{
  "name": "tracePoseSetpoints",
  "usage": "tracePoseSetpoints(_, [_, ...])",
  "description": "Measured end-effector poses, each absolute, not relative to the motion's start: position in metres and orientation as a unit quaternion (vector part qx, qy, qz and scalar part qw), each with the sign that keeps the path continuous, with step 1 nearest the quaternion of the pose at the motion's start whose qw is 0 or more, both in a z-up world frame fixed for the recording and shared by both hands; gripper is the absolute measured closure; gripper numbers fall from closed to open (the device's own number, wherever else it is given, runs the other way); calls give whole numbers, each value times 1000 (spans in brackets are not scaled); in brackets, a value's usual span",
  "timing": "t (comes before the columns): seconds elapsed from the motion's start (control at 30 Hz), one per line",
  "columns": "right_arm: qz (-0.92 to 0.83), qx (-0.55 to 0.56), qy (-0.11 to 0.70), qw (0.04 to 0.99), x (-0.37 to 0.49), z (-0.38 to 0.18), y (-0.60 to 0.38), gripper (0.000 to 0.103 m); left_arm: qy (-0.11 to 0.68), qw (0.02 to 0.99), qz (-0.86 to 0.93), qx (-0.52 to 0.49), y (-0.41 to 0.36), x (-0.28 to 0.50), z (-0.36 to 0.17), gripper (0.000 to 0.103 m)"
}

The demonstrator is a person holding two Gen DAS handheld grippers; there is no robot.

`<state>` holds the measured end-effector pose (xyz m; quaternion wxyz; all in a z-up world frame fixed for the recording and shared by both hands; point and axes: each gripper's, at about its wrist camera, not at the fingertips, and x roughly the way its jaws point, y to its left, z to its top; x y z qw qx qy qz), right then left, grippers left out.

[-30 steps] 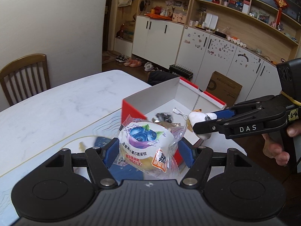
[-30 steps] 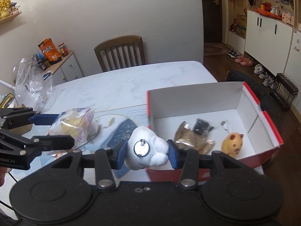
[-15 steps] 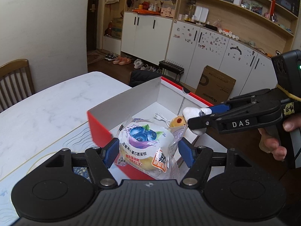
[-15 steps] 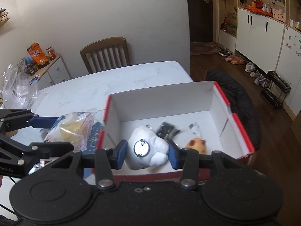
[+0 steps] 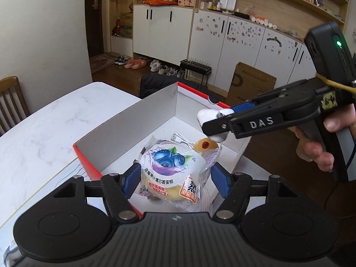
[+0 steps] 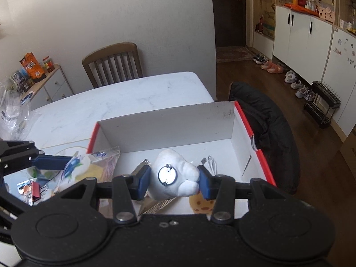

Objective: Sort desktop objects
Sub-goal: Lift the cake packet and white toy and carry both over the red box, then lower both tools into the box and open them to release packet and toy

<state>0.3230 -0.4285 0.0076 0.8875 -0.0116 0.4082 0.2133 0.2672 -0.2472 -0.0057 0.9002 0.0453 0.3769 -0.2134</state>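
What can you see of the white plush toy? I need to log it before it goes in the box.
The white plush toy is small, soft and lumpy, off-white, with a round silver metal disc and ring on the side facing the right wrist camera. It is clamped between the blue pads of the right gripper, off any surface, above the open red-edged box. In the left wrist view only its ends show past the fingers. Nothing else touches it.

A white cake packet (image 5: pixel 172 174) printed with blue blueberries sits between blue-padded black fingers (image 5: pixel 131 179). The box (image 5: pixel 155 109) is white inside with red outer walls and rim. The tabletop (image 5: pixel 55 120) is white marble with grey veins; the toy (image 6: pixel 173 175) is white.
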Motion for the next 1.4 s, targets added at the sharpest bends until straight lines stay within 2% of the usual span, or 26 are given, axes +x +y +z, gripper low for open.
tracePoseSetpoints(0.8, [197,-79,455,865,410,-56,-409,59,446,869,-189,97,-272,358,-56,35])
tracePoseSetpoints(1.4, [206,-111,515,825,436,-91,-398,58,479,850,-185,119,-274,379,-78,35])
